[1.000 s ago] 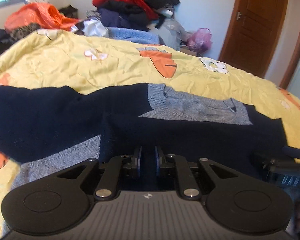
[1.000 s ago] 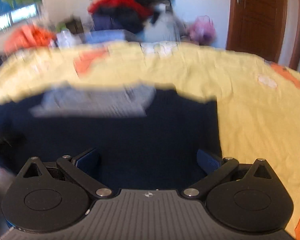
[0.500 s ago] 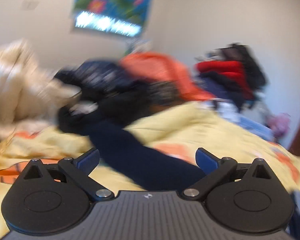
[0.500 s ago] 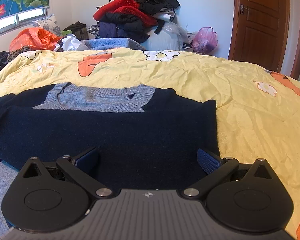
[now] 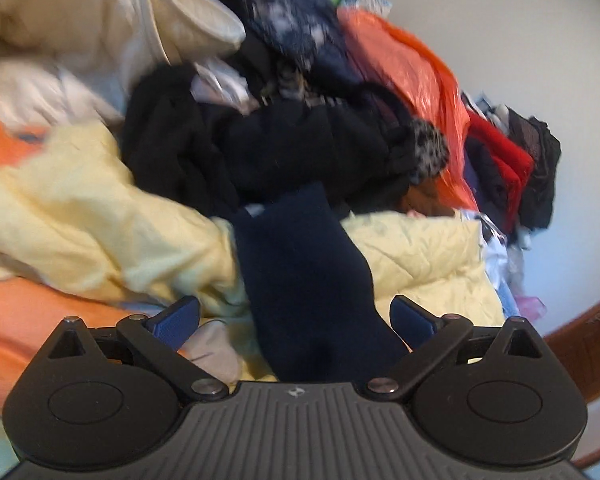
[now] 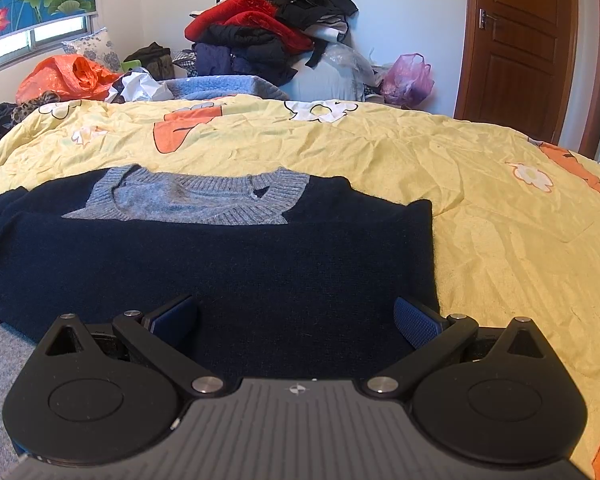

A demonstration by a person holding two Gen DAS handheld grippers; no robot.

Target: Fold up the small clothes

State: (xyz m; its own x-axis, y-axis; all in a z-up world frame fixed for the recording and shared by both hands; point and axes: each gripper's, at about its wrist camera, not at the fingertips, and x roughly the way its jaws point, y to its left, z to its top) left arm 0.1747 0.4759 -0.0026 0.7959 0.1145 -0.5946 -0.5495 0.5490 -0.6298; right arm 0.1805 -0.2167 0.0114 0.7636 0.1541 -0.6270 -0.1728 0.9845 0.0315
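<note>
Navy sweater [image 6: 220, 272] lies flat on the quilt [image 6: 500, 208], so your left gripper [image 5: 294, 320], jaws closing from wide, straddles its sleeve [image 5: 304, 264] for folding while your right gripper [image 6: 296, 320] waits unclenched.

The left gripper [image 5: 294, 322] and the right gripper [image 6: 296, 320] look alike: each has a matte black body with a ribbed grey-black centre plate stamped with a small white emblem. On each, 2 rounded black lobes with a shallow oval recess flank the plate, each topped by a triangular cut-out. 2 black link arms with silver screws carry the blue textured fingers [image 6: 416, 326].
</note>
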